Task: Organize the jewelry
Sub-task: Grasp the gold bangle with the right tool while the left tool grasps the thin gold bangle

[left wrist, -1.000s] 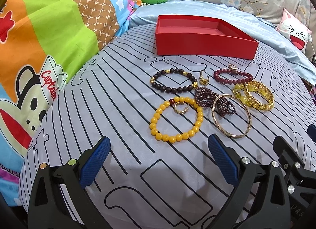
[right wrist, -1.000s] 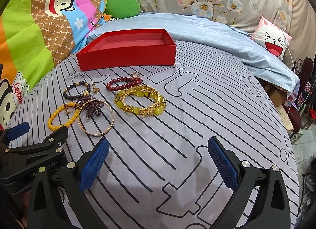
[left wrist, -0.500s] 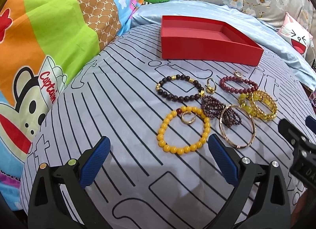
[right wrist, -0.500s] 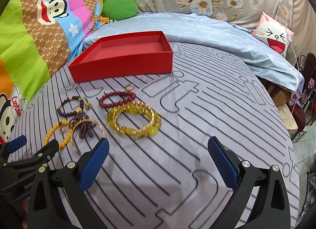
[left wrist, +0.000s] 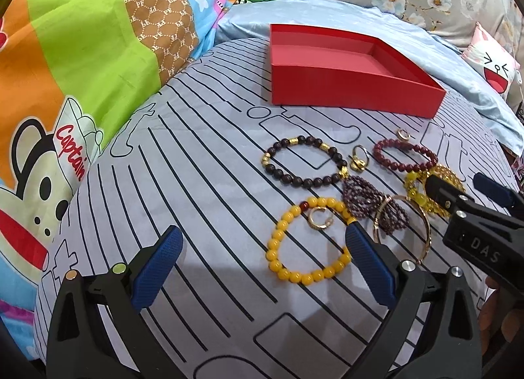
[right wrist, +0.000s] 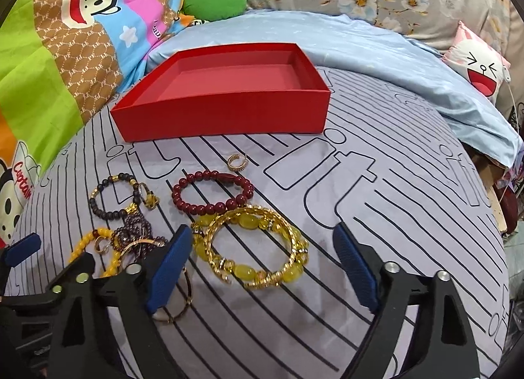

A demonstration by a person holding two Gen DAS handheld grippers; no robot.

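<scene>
Around the yellow-gold bangle (right wrist: 250,249), right gripper (right wrist: 262,254) has narrowed, not touching.

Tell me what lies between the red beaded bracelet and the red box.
In the right wrist view, a small gold ring lies on the striped cover between the red beaded bracelet and the red box.

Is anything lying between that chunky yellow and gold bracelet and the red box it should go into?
Yes. The dark red bead bracelet and a small gold ring lie on the bedspread between the yellow and gold bracelet and the red box. Lifted over them, nothing else visible blocks it.
</scene>
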